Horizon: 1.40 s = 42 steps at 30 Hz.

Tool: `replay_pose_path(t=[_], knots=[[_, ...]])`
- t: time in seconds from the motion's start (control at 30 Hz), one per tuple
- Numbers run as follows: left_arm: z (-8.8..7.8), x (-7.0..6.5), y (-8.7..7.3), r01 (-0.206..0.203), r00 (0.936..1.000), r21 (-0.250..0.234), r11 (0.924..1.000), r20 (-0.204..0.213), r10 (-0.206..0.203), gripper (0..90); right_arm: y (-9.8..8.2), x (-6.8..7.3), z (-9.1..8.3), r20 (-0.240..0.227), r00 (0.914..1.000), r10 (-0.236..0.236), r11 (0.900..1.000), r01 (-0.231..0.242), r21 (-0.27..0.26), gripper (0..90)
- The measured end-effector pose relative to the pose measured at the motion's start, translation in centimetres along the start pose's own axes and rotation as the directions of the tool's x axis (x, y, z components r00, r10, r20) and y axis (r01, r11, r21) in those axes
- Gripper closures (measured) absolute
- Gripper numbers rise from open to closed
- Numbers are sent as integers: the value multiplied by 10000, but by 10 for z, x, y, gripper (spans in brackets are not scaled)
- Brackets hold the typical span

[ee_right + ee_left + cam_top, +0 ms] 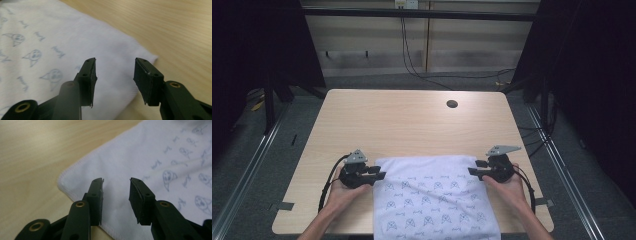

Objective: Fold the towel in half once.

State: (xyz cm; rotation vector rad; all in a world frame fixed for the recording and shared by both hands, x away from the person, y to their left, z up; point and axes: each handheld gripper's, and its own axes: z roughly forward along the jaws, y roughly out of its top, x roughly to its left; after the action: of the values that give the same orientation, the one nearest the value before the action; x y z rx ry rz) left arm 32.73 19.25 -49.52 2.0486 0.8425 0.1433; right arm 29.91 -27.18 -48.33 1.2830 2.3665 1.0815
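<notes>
Left gripper [116,188]: we see its black jaws spread, nothing pinched, hovering over the far left corner of the white cloth with a pale blue cat-face print [150,167]; cloth visible in the gap. Right gripper [115,71]: jaws spread too, nothing between the pads, over the cloth's far right corner. In the high view the left gripper [379,176] sits lower left of centre at the cloth's [434,200] left edge, the right gripper [474,169] at its right edge, both pointing inward. Cloth lies flat at lower centre of the light wooden table [412,120], running off its near edge. Round cable hole [452,104] at upper right of the tabletop.
</notes>
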Motion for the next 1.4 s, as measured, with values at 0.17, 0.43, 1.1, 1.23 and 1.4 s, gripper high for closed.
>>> replay_pose_path(t=[0.17, 0.43, 1.1, 1.23, 1.4], knots=[[6, 13, 4, 384, 9988, 46, 9993, -319, -382, 615, 12, -13, 21, 22, 9999, -128, 9996, 127, 235, 507], [1, 18, 0, 597, 9960, 178, 9981, -678, -584, 516, 16, -14, 38, 479, 9979, -425, 9982, 404, 443, 509], [13, 21, 3, 405, 9899, 405, 9984, -1371, -346, 422, 15, -21, 38, -43, 9999, -130, 9992, 132, 367, 862], [15, 17, 5, 418, 9938, 596, 9973, -1052, -354, 400, 16, -21, 38, -54, 9999, -133, 9992, 135, 387, 866], [23, 13, 9, 2, 9960, 739, 9973, -894, 64, 407, 15, -21, 38, -84, 10000, -17, 9994, 20, 344, 860]])
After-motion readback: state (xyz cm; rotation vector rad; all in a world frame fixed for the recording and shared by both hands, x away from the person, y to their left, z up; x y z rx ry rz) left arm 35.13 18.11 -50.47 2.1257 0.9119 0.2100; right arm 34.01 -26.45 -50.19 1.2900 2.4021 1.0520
